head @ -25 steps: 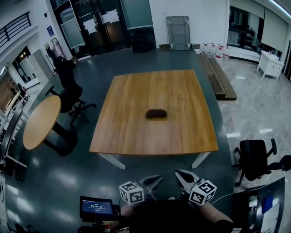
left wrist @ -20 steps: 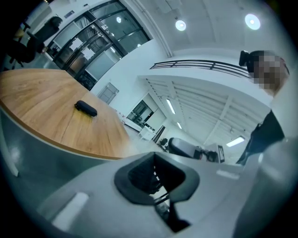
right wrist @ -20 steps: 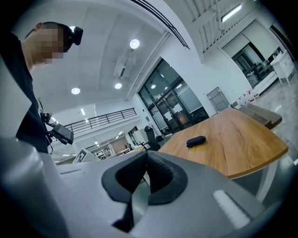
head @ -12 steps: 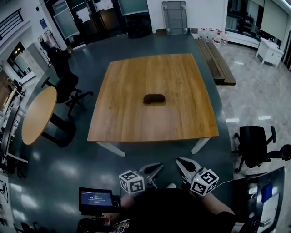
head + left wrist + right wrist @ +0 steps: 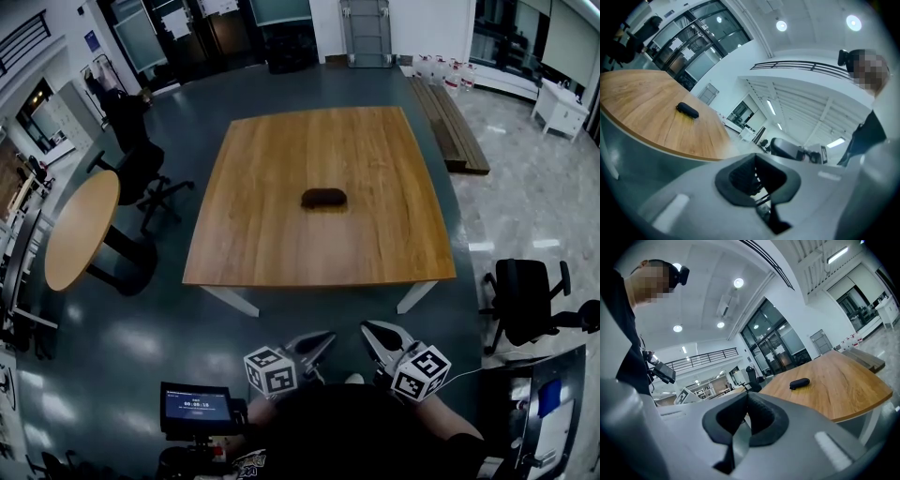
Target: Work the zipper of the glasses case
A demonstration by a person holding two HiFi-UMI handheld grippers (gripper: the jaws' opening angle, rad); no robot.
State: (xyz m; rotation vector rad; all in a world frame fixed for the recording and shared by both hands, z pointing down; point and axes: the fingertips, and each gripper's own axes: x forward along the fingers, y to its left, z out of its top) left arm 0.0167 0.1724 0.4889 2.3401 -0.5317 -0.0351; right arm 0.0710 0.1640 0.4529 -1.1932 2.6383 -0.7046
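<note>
Still, glasses case [image 5: 323,198] unmoved on table [image 5: 281,244], left gripper [image 5: 317,341], right gripper [image 5: 378,335] well short, jaws pressed together

The glasses case [image 5: 323,198], at twelve o'clock from me on the table [image 5: 281,253], shows so small in the head view and in both gripper views that I cannot make out its zipper, its pull, or whether it is zipped. My hands are hidden under my own head and shoulders [image 5: 352,436] at six o'clock, and only the front ends of the left gripper [image 5: 322,337] and right gripper [image 5: 372,330] stick out. The small screen [image 5: 195,406] at seven o'clock carries what may be digits, too small to read.
</note>
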